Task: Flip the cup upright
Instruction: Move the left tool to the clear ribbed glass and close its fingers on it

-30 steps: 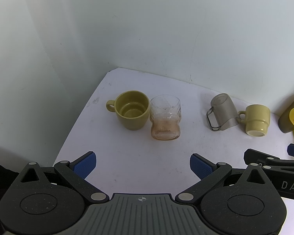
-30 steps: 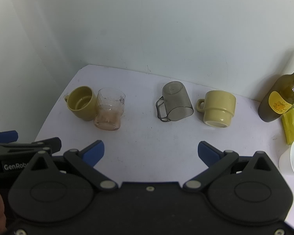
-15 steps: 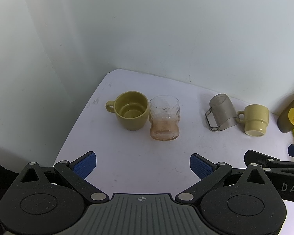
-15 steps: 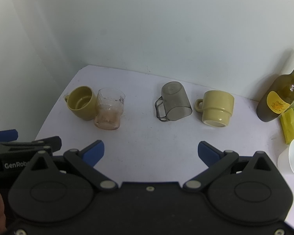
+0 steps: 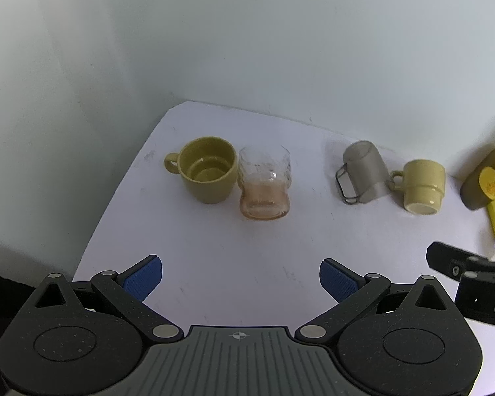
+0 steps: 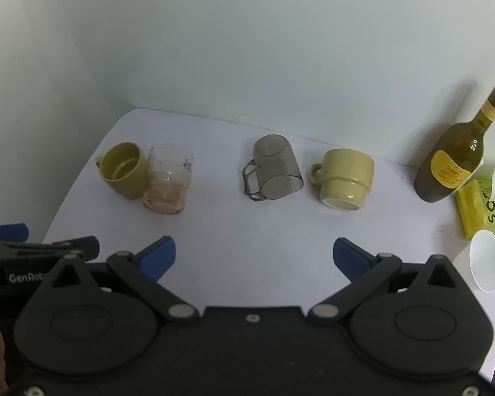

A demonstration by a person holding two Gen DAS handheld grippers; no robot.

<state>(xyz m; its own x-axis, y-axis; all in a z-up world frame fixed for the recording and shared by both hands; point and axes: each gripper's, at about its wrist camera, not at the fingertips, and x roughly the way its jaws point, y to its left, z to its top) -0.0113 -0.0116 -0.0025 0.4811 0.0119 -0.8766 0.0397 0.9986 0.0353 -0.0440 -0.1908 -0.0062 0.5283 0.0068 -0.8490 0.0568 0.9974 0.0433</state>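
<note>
both my left tongs (image 5: 241,279) and right tongs (image 6: 254,257) gape wide, holding nothing, near the desk (image 6: 247,221) edge. far ahead the grey cup (image 6: 274,168) sits upside down, touching a pale inverted mug (image 6: 345,178); olive mug (image 6: 123,170) and glass (image 6: 168,181) stand left, bottle (image 6: 455,161) right.

This looks like a test corner made to seem like a home. A white table (image 6: 247,224) sits against bare white walls (image 6: 247,49). On it are mugs (image 6: 345,178), a glass (image 6: 166,184), a bottle (image 6: 455,161) and a tissue pack (image 6: 478,204).
</note>
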